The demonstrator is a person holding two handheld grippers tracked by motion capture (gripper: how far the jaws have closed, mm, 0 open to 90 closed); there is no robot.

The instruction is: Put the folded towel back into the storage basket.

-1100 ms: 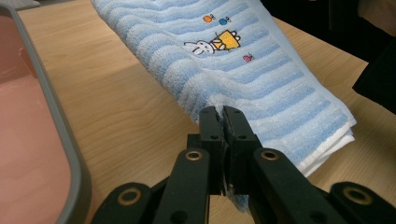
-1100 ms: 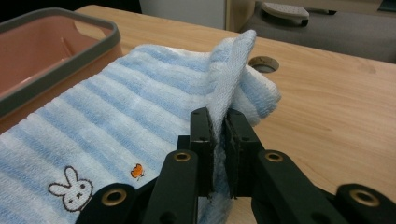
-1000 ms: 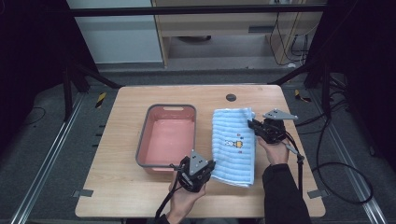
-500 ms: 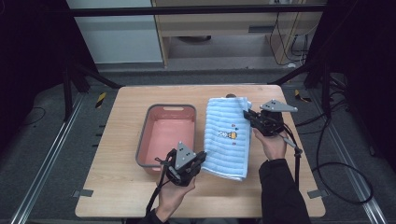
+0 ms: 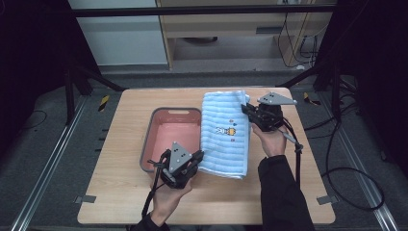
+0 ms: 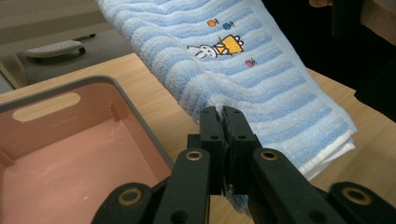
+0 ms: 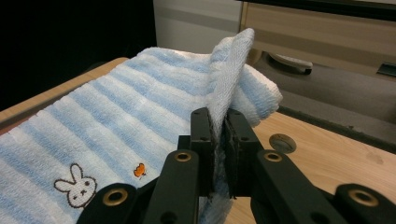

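Bin: the pink bin (image 5: pixel 172 137) with a grey rim sits on the worktop (image 5: pixel 120 144) at your left, just beside the towel.
Left tool: your left tool (image 5: pixel 192 161) is at the bin's near right corner, jaws pressed together on the towel's near left corner; in the left gripper view a pinch of cloth sits between them (image 6: pixel 223 122).
Towel: the blue-and-white striped towel (image 5: pixel 226 134) lies folded on the worktop, stretched between your two tools, its rabbit motif (image 5: pixel 225 130) facing up. Its left edge runs along the bin's right wall.
Right tool: your right tool (image 5: pixel 248 111) is at the towel's far right edge, jaws clamped on a fold of cloth that stands up between them (image 7: pixel 219 121).
Right hand: it (image 5: pixel 270 139) grips the tool from below.
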